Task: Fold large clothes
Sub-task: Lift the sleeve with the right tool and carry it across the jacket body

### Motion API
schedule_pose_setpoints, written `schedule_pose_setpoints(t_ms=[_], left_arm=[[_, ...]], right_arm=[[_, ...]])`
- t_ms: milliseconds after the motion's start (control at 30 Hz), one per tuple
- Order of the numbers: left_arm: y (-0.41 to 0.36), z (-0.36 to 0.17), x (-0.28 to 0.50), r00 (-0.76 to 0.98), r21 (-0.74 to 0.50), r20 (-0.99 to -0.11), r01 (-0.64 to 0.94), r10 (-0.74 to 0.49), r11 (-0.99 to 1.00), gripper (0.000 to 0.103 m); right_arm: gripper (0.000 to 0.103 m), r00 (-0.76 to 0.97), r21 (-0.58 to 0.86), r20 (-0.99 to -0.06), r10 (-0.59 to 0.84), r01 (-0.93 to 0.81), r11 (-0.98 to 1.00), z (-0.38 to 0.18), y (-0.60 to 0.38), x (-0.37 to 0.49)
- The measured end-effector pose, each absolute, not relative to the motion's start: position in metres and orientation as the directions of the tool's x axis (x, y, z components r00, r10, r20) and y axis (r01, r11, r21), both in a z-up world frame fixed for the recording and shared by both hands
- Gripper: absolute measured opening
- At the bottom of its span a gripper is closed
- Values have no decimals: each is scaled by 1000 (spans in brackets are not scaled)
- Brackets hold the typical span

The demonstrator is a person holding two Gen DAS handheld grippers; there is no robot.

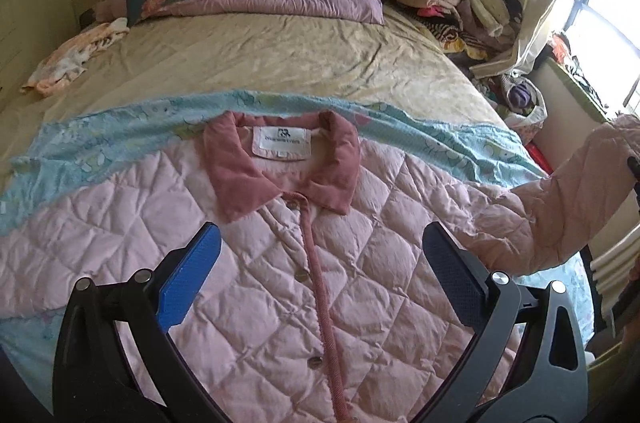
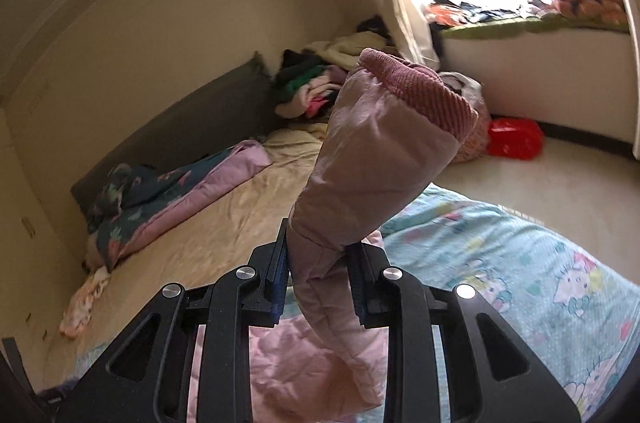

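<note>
The quilted pink jacket with dusty-rose collar [image 1: 280,263] lies face up and buttoned on the pale blue cartoon-print blanket [image 1: 80,143]. My right gripper [image 2: 318,283] clamps its ribbed-cuff sleeve [image 2: 372,151], lifted clear. My left gripper [image 1: 320,271] hovers agape, empty. I judge folding barely begun: no folds are laid.

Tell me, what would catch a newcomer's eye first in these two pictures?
A pink quilted jacket lies buttoned, front up, on a pale blue cartoon blanket at the near end of the bed. The right tongs are clamped on its sleeve, lifted clear with the ribbed cuff on top. The left tongs hover open above the jacket's chest.
</note>
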State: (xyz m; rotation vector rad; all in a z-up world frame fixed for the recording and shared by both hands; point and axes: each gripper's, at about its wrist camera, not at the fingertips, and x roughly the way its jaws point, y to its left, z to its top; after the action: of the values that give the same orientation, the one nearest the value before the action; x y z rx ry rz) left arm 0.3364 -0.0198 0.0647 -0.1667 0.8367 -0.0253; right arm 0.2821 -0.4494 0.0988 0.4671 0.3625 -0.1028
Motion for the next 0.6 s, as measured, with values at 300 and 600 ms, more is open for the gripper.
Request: schedule_pose_setpoints(t_ms=[300, 600], left_arm=[[11, 76, 322, 690, -179, -718, -55, -92, 982, 95], [43, 78, 310, 700, -216, -707, -77, -102, 973, 95]], right_arm=[[25, 936, 338, -348, 57, 68, 939, 137, -385, 287], [25, 936, 279, -324, 141, -47, 959, 161, -333, 291]])
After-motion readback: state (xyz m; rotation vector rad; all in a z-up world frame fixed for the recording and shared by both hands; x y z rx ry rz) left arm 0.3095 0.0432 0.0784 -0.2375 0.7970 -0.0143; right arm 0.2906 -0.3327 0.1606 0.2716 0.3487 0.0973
